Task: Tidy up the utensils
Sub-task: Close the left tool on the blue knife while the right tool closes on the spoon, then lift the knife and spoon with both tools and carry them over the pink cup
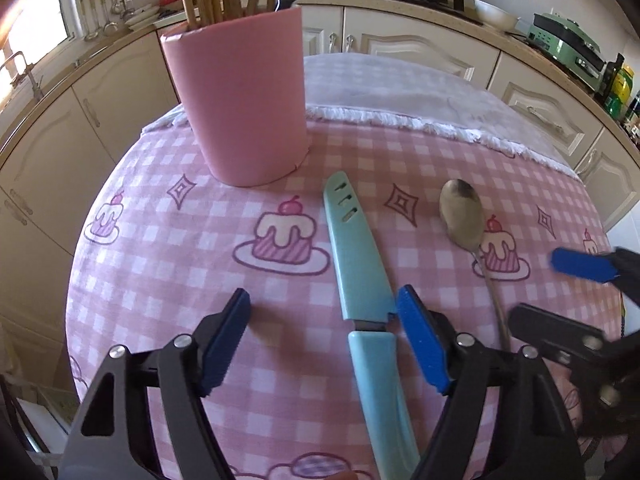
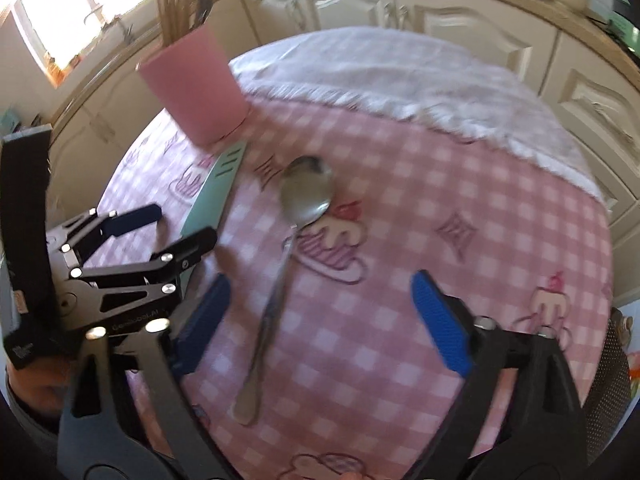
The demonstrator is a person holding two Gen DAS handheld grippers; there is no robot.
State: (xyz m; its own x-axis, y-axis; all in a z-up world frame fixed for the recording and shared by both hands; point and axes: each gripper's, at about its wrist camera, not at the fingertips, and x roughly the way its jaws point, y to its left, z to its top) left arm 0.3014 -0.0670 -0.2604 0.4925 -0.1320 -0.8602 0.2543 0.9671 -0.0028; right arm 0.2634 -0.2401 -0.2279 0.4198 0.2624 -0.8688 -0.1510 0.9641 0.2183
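A teal knife (image 1: 356,248) in its sheath lies on the pink checked tablecloth (image 1: 168,280), tip toward the pink holder (image 1: 236,96). That holder stands at the back left with chopsticks and a dark spoon in it. My left gripper (image 1: 324,320) is open and straddles the knife where sheath meets handle. The knife lies close to the right finger (image 1: 420,340). A metal spoon (image 2: 306,196) lies to the right of the knife (image 2: 218,184). My right gripper (image 2: 320,304) is open over the spoon's handle, which runs nearer the left finger (image 2: 204,320). The picture is blurred.
A white fringed towel (image 1: 400,92) covers the far part of the table. Cream kitchen cabinets (image 1: 400,40) ring the table, with a green appliance (image 1: 568,44) on the counter at the right. The two grippers stand side by side, close together.
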